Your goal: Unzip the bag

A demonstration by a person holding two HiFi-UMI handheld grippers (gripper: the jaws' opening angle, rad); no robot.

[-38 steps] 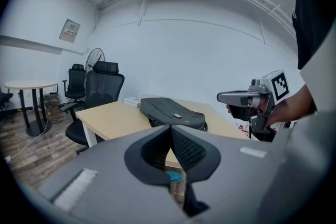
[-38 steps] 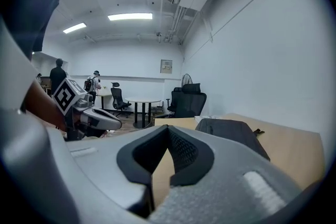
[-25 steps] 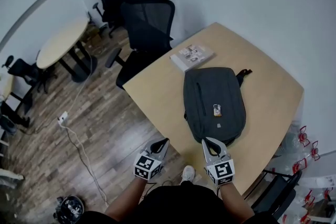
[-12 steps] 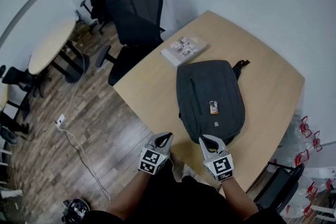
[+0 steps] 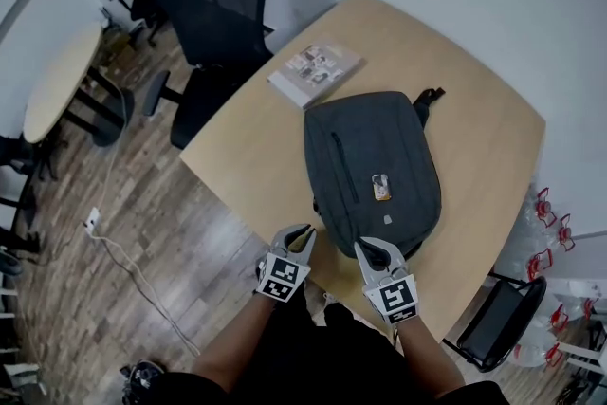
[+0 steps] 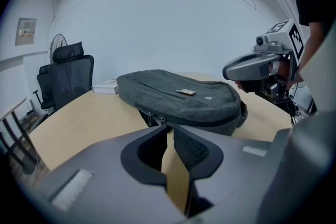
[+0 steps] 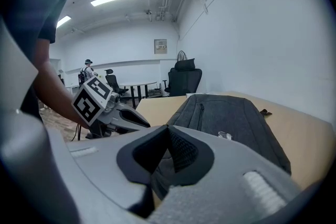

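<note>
The wooden table is seen stretching ahead of both grippers. The dark grey bag is laid flat on it, near end just beyond their tips. A booklet is spotted past the bag's far end. The left gripper has just been opening its jaws: a narrow gap, nothing gripped, zipper pulls just ahead. The right gripper is seen with jaws pressed together, empty.

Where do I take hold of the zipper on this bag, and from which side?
Pinch the zipper pulls hanging at the bag's near left corner. Come in low from the near table edge: they dangle on the side wall facing you, clear of the top panel.
</note>
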